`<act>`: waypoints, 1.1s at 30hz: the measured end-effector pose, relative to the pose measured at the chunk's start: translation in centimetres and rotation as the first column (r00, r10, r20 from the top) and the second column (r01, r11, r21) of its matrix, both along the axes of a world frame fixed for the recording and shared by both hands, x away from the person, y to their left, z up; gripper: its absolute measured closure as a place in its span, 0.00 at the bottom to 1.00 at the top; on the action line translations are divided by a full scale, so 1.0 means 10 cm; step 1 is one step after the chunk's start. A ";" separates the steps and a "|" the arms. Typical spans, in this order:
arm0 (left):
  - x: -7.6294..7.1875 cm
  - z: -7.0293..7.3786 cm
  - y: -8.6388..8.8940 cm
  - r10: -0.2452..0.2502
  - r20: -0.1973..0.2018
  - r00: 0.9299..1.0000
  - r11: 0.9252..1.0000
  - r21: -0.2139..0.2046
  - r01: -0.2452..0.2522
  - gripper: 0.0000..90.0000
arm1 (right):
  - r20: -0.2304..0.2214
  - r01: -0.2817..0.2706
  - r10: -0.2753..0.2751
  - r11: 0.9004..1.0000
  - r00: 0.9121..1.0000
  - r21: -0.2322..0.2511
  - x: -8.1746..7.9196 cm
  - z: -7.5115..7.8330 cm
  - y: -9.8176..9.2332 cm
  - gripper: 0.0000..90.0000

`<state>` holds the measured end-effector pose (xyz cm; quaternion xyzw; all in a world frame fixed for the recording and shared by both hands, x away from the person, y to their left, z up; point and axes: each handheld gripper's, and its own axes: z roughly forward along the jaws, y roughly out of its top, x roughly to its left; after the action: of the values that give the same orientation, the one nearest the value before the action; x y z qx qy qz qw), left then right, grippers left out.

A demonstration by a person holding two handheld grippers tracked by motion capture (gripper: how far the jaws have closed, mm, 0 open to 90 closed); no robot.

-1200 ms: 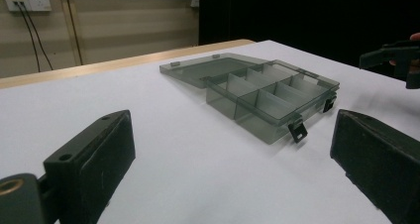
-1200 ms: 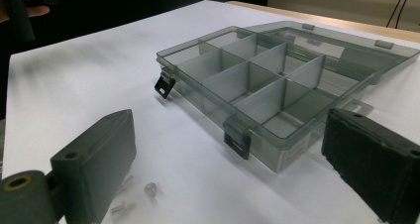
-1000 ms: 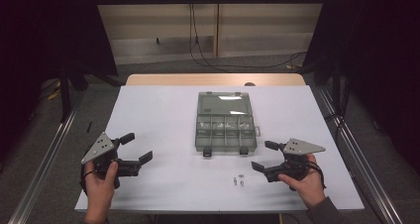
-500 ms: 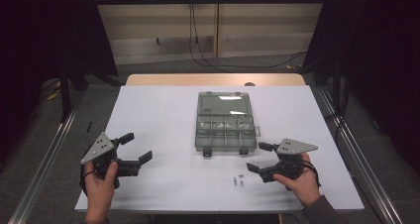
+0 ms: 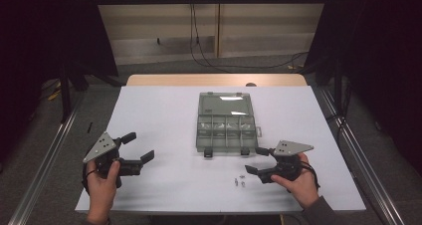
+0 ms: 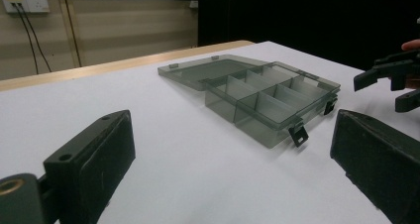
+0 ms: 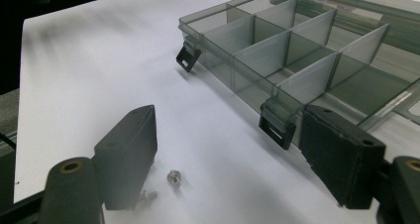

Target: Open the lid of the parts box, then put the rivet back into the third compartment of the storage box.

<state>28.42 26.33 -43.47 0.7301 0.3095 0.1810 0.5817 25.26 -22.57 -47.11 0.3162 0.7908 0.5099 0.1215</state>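
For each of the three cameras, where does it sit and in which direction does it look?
High view: above the person's side, looking forward and down on the table; both hands hold the left gripper and right gripper.
Left gripper view: rides that gripper, faces the open organiser box; own jaws frame it.
Right gripper view: looks along its jaws at small screws.
All three share the box.
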 end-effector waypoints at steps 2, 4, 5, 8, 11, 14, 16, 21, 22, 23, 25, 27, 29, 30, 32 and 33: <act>0.00 0.00 -0.01 0.001 -0.003 1.000 1.000 -0.003 -0.001 0.04 | -0.005 0.001 -0.001 1.000 1.000 -0.002 0.00 0.00 0.01 0.23; 0.01 -0.01 -0.02 -0.004 -0.002 1.000 1.000 -0.009 0.004 0.04 | -0.012 0.001 -0.001 1.000 1.000 -0.001 0.00 -0.01 0.01 0.20; 0.01 -0.01 -0.02 -0.007 0.000 1.000 1.000 -0.005 0.007 0.04 | -0.013 0.001 -0.001 1.000 1.000 -0.002 0.00 -0.02 0.01 0.20; 0.02 -0.01 -0.04 -0.014 -0.001 1.000 1.000 0.003 0.014 0.04 | -0.021 -0.003 0.003 1.000 1.000 -0.005 0.00 -0.03 0.02 0.17; 0.02 -0.01 -0.05 -0.005 -0.004 1.000 1.000 0.005 0.005 0.04 | -0.025 0.003 -0.003 1.000 1.000 -0.010 0.00 -0.04 0.03 0.15; 0.02 -0.01 -0.05 -0.004 -0.006 1.000 1.000 0.013 0.004 0.04 | -0.030 -0.007 0.006 1.000 1.000 -0.014 0.01 -0.05 0.04 0.17; 0.01 -0.02 -0.05 -0.004 -0.007 1.000 1.000 0.003 0.004 0.04 | -0.032 -0.008 0.007 1.000 0.999 -0.027 0.01 -0.06 0.04 0.20; 0.02 -0.03 -0.03 -0.008 -0.006 1.000 1.000 0.003 0.008 0.04 | -0.038 -0.002 0.000 0.999 0.999 -0.052 0.02 -0.05 0.03 0.27; 0.02 -0.03 -0.03 -0.005 -0.009 1.000 1.000 0.001 0.005 0.04 | -0.042 0.000 -0.002 0.998 0.999 -0.057 0.02 -0.04 0.03 0.28; 0.02 -0.03 -0.03 -0.005 -0.010 1.000 1.000 0.001 0.005 0.04 | -0.047 0.002 -0.005 0.998 0.999 -0.064 0.02 -0.04 0.03 0.30; 0.01 -0.03 -0.03 0.002 -0.011 1.000 1.000 0.003 -0.001 0.04 | -0.046 -0.001 -0.002 0.997 0.999 -0.071 0.02 -0.04 0.03 0.33; 0.01 -0.03 -0.03 -0.002 -0.009 1.000 1.000 0.001 0.002 0.04 | -0.050 -0.006 0.003 0.998 0.999 -0.067 0.01 -0.04 0.03 0.37; 0.01 -0.02 -0.02 0.002 -0.007 1.000 1.000 0.008 -0.002 0.04 | -0.054 -0.005 0.001 0.998 0.999 -0.066 0.01 -0.04 0.03 0.39; 0.01 -0.02 -0.01 0.004 -0.010 1.000 1.000 0.008 -0.004 0.04 | -0.058 -0.005 0.001 0.998 0.998 -0.068 0.01 -0.03 0.03 0.41; 0.01 -0.02 -0.01 0.006 -0.008 1.000 1.000 0.006 -0.005 0.04 | -0.077 -0.004 -0.001 0.998 0.997 -0.069 0.01 -0.04 0.03 0.45; 0.01 -0.02 -0.02 0.004 -0.009 1.000 1.000 0.005 -0.003 0.04 | -0.083 -0.005 -0.001 0.997 0.997 -0.075 0.01 -0.04 0.03 0.47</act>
<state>28.54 26.17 -43.65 0.7319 0.3129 0.1795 0.5780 25.33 -22.24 -47.51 0.3313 0.8141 0.4664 0.0998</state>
